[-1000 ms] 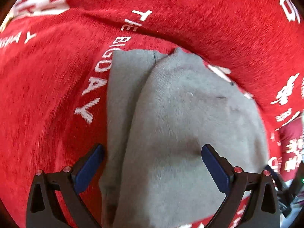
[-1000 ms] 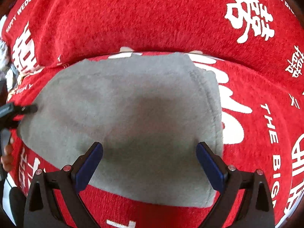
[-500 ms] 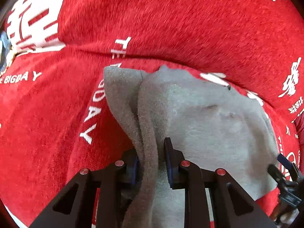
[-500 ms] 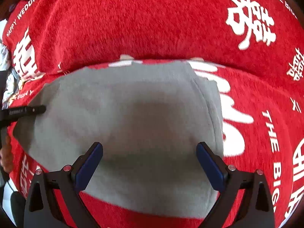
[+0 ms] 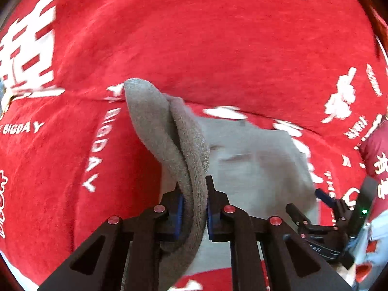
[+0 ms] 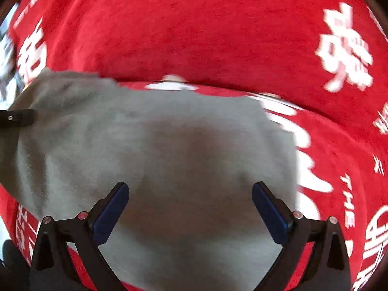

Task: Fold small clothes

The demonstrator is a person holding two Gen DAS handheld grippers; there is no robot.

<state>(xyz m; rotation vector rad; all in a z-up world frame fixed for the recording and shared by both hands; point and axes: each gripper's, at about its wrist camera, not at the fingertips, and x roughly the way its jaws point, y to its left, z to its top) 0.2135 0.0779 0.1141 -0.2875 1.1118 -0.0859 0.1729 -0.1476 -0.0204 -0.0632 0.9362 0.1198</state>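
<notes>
Grey cloth (image 5: 254, 160) lies widthwise; closing left gripper (image 5: 194, 208) pinches its edge; right gripper (image 6: 190, 208) gapes.

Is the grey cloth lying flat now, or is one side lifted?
One side is lifted: the left gripper, closing, pinches the grey cloth's edge above the red blanket.

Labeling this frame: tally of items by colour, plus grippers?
Grey: 1, the grey garment
Red: 1, the red printed cloth underneath
Black: 2, left gripper pinching the garment's edge, right gripper open
Total: 4
</notes>
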